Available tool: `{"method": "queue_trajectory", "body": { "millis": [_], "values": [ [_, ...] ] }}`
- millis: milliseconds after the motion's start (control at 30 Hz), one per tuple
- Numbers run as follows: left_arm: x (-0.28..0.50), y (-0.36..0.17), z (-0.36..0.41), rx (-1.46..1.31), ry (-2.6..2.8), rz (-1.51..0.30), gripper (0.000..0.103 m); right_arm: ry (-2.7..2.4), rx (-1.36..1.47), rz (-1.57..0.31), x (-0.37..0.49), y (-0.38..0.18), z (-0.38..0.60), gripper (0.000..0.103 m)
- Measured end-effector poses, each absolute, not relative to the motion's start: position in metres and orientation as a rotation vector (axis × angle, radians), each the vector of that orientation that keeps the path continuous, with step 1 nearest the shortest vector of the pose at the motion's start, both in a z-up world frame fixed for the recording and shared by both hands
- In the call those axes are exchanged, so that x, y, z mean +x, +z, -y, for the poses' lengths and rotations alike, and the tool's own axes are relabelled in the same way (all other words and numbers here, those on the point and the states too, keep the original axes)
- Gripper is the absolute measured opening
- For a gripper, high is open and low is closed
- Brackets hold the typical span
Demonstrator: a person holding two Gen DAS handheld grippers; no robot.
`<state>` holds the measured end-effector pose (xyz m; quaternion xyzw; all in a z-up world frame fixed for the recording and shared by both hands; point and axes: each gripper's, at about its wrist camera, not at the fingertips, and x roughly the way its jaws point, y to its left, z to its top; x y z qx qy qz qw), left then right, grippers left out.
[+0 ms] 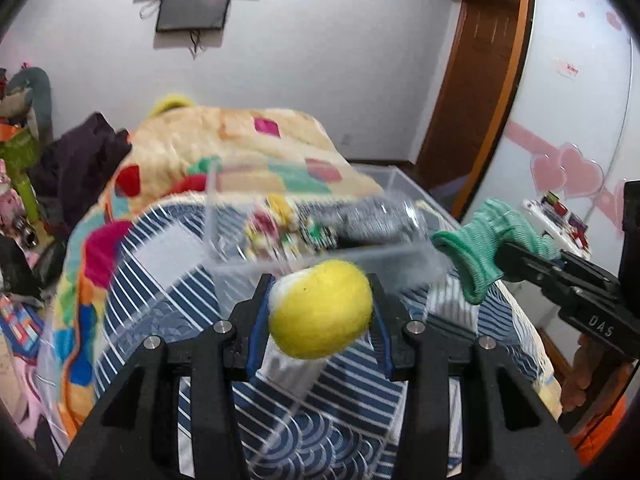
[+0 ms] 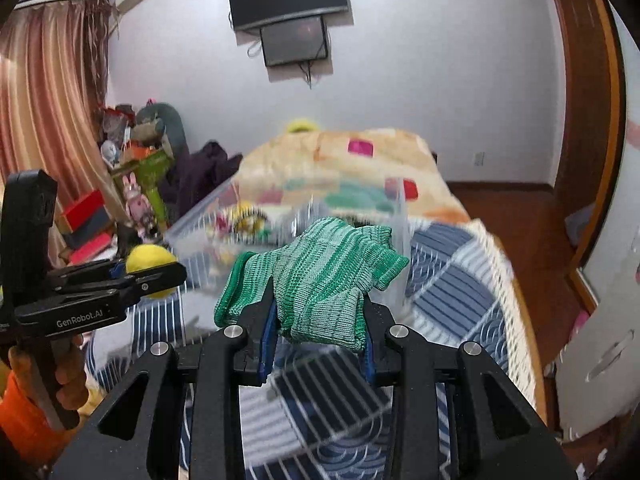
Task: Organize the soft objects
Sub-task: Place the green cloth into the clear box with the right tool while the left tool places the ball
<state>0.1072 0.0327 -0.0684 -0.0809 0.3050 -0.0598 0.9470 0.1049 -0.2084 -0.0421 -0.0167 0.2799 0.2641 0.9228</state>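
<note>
My left gripper (image 1: pixel 320 312) is shut on a yellow soft ball (image 1: pixel 322 310) and holds it above the bed, just in front of a clear plastic bin (image 1: pixel 224 248). The bin holds several small soft toys (image 1: pixel 280 228). My right gripper (image 2: pixel 320 312) is shut on a green knitted glove (image 2: pixel 320 276) and holds it in front of the same bin (image 2: pixel 400 216). The right gripper (image 1: pixel 508 260) with the glove (image 1: pixel 484 244) also shows at the right of the left wrist view. The left gripper (image 2: pixel 160 276) with the ball (image 2: pixel 150 258) shows at the left of the right wrist view.
The bin sits on a bed with a blue and white patterned cover (image 1: pixel 320 420) and a colourful quilt (image 1: pixel 240 140) behind it. Dark clothes (image 1: pixel 80 160) and toys (image 2: pixel 140 176) are piled at the left. A wardrobe door (image 1: pixel 580 100) stands at the right.
</note>
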Motion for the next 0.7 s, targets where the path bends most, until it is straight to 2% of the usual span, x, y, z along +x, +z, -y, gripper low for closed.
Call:
{"method": "queue_trajectory", "body": {
  "millis": [367,700],
  "values": [
    [0.144,-0.059,-0.042,-0.111,-0.046,-0.588,0.043,0.550,-0.028,-0.491,0.138,-0.020,0.177,0.030],
    [0.179,-0.078,-0.045,-0.115,-0.027,-0.657,0.043,0.577,-0.067,-0.607,0.166,-0.052,0.143,0.030]
  ]
}}
